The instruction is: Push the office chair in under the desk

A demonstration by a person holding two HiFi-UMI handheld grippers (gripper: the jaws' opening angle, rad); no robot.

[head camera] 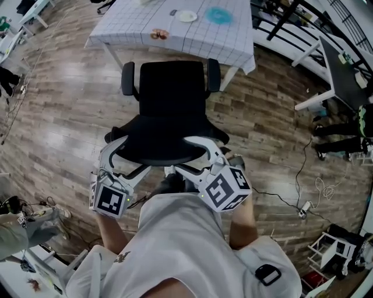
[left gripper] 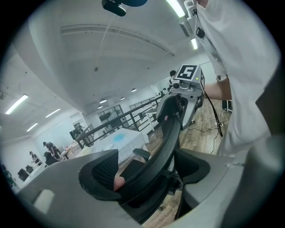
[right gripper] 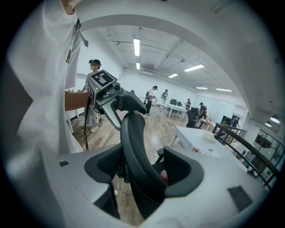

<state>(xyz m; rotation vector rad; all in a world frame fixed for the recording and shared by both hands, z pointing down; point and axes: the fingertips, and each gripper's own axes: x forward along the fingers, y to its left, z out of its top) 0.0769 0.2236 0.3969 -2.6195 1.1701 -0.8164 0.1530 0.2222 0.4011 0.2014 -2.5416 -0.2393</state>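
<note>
Left tongs (head camera: pixel 120 152) and right tongs (head camera: pixel 201 150) both clamped on chair (head camera: pixel 170 107) back, not yet under surface (head camera: pixel 195 36); next, push straight forward.

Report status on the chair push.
Shut on chair back: left gripper, right gripper. Chair at desk edge, not yet under. Nothing seen in between.

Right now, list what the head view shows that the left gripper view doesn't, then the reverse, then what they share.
Head view only: the whole office chair from above, its seat not under the desk, and the left gripper's marker cube. Left gripper view only: ceiling lights, a railing, and that gripper's jaws closed on the backrest edge. Both: the backrest, the desk, and the right gripper on the backrest's top.
</note>
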